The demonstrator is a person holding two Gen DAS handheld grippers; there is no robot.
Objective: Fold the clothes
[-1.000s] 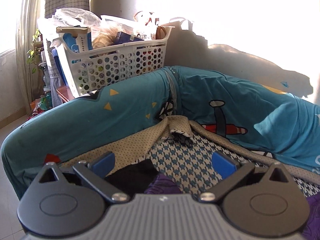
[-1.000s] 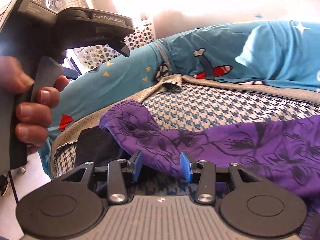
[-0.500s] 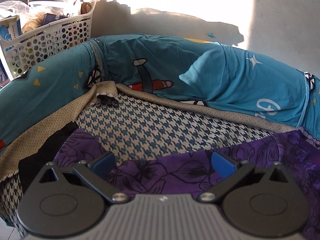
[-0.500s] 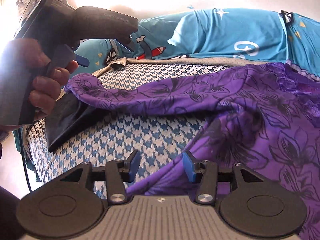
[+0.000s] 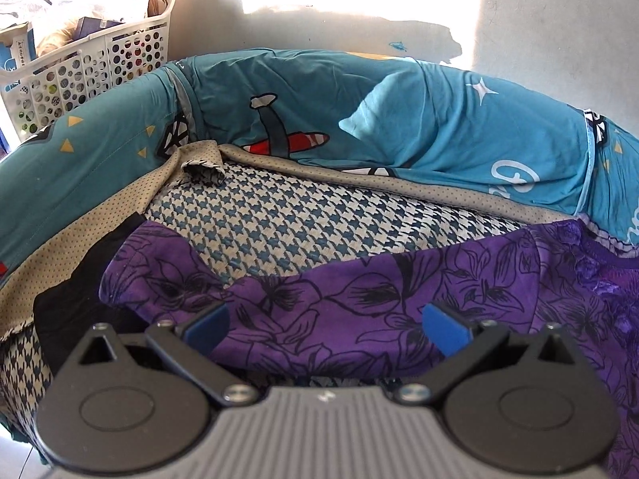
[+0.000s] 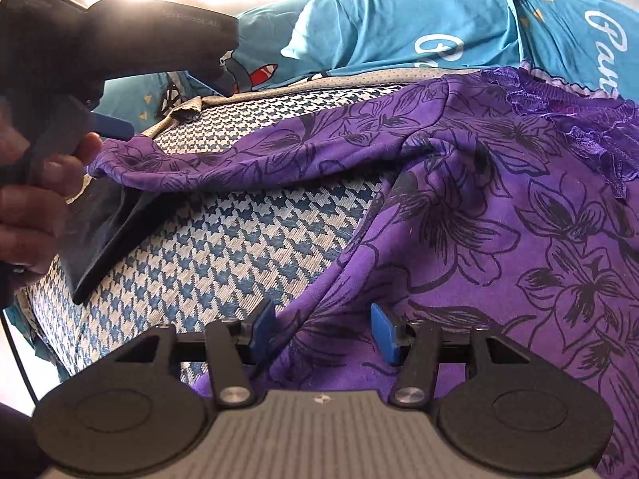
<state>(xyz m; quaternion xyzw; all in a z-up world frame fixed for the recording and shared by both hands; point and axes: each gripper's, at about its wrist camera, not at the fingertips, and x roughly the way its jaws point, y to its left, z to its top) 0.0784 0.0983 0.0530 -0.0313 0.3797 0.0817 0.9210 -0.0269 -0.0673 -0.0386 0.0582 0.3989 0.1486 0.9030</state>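
A purple garment with black flower outlines (image 5: 359,291) lies spread over a blue-and-white houndstooth cushion (image 5: 279,223). One sleeve (image 6: 191,159) stretches left across the cushion. My left gripper (image 5: 323,327) hangs open and wide just over that sleeve, with its pads clear of the cloth. In the right wrist view a hand (image 6: 36,199) holds the left gripper's black body (image 6: 139,32), and its blue fingertip (image 6: 114,127) sits by the sleeve end. My right gripper (image 6: 322,329) is open over the garment's lower edge. Purple cloth lies between its pads, which do not press on it.
A black flat piece of cloth (image 6: 104,231) lies under the sleeve end at the cushion's left. A teal sheet with a plane print (image 5: 287,135) covers the sofa back and arm. Behind the arm stands a white perforated basket (image 5: 88,64) full of things. The wall is sunlit.
Both views swung right, from the sofa arm and basket onto the cushion. The purple sleeve now lies stretched under the left gripper. The right gripper's pads stand wider apart and sit over the garment's lower edge.
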